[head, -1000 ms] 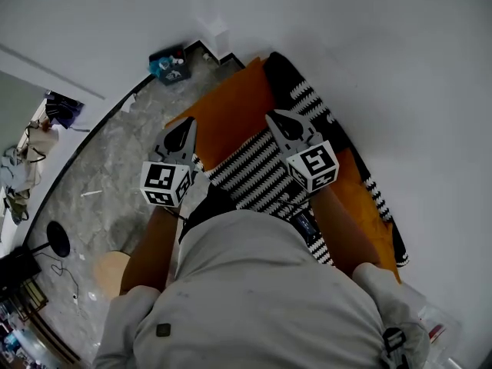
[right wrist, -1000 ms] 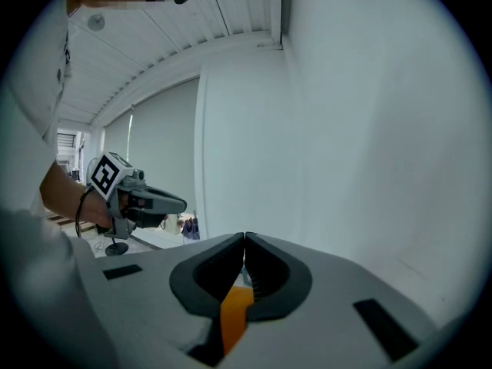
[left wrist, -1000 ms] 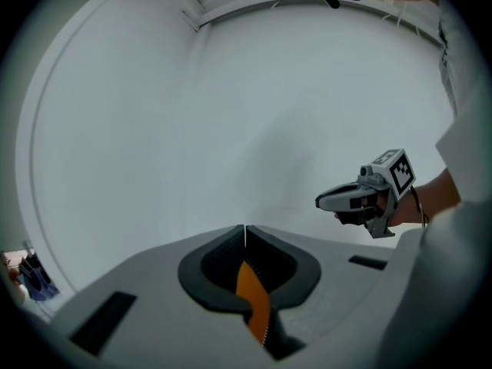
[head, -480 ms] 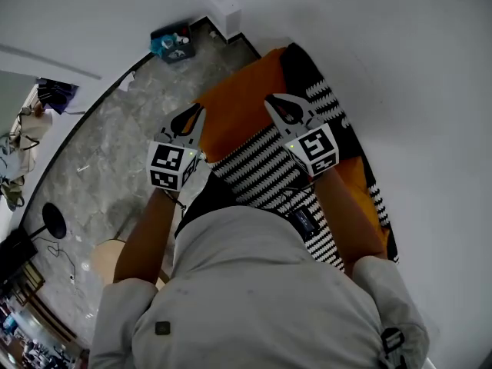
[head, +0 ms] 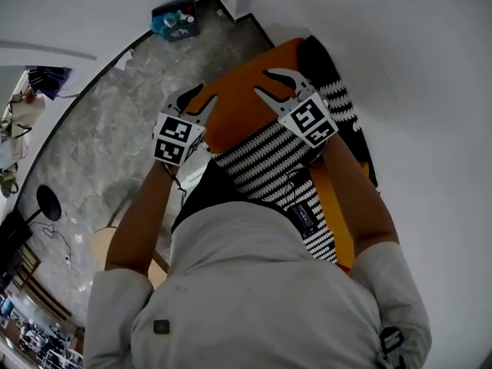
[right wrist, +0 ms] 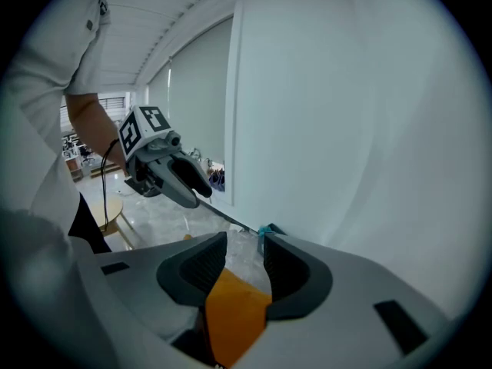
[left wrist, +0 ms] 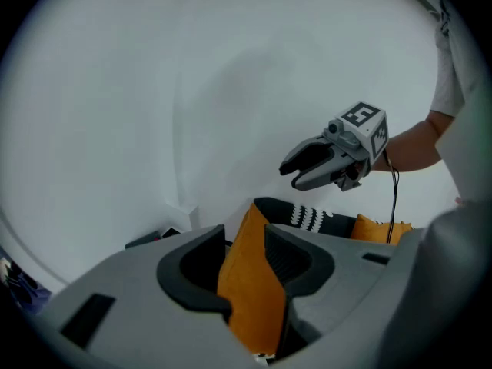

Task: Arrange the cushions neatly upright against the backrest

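Note:
An orange cushion [head: 238,110] lies on the sofa, partly over a black-and-white striped cushion [head: 265,167]. Behind them runs the dark backrest [head: 332,91] with white marks. My left gripper [head: 201,102] is at the orange cushion's left edge and my right gripper [head: 269,84] at its far right corner. Both have just been opening. In the left gripper view the left gripper [left wrist: 246,256] stands open with the orange cushion's edge [left wrist: 250,290] between its jaws. In the right gripper view the right gripper [right wrist: 244,264] is open over an orange corner [right wrist: 234,314]. A second orange cushion [left wrist: 377,227] lies further along.
A white wall rises right behind the sofa. Grey marble floor [head: 115,114] spreads to the left, with a blue object [head: 173,20] in the corner, a round wooden stool [head: 100,248] and a black round base [head: 48,204]. The person's torso hides the sofa's near part.
Both grippers have come down and forward onto the orange cushion. Their jaws, shut a second ago, now stand open around its edges.

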A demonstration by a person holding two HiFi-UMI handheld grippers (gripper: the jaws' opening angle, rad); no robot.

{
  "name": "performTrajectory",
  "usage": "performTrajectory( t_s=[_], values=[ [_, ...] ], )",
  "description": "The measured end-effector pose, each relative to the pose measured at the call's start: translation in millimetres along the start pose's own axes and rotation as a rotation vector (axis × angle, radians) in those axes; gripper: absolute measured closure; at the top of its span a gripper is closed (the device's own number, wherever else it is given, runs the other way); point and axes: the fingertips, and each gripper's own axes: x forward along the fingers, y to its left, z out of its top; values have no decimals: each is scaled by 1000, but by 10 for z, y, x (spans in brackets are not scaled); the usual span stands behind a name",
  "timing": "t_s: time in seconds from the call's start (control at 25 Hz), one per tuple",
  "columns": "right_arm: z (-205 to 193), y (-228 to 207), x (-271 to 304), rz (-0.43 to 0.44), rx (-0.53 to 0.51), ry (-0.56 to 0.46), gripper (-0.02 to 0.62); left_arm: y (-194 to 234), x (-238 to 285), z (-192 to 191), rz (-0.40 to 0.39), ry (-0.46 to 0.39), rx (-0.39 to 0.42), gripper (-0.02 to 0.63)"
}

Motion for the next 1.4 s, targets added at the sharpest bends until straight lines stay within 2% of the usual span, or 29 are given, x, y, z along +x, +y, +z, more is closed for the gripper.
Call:
performTrajectory(
  t_s=[0.16, 0.32, 0.6, 0.76, 1.0, 1.12, 1.28, 1.4],
  values=[
    [-229, -139, 422, 100, -82, 110, 388, 168, 283, -158, -49, 74, 13, 409],
    [-562, -151, 830, 242, -192, 215, 342, 251, 619, -395, -108, 156, 28, 379],
    [-1216, -163, 1441, 471, -381, 426, 330, 374, 1149, -941, -227, 326, 10, 336],
    [-1648, -141, 1635, 590, -475, 564, 325, 373, 1395, -1278, -259, 411, 7, 324],
    [-2270, -183, 1768, 744, -531, 750, 325, 371, 1658, -1815, -298, 583, 34, 309],
    [-2500, -220, 1827, 791, -546, 841, 325, 376, 1782, -1951, -330, 611, 32, 301],
    [-2724, -234, 1904, 827, -491, 927, 325, 380, 1880, -2221, -355, 684, -10, 296],
    [-2840, -203, 1958, 825, -449, 964, 327, 357, 1953, -2326, -384, 708, -38, 296]
  ],
)
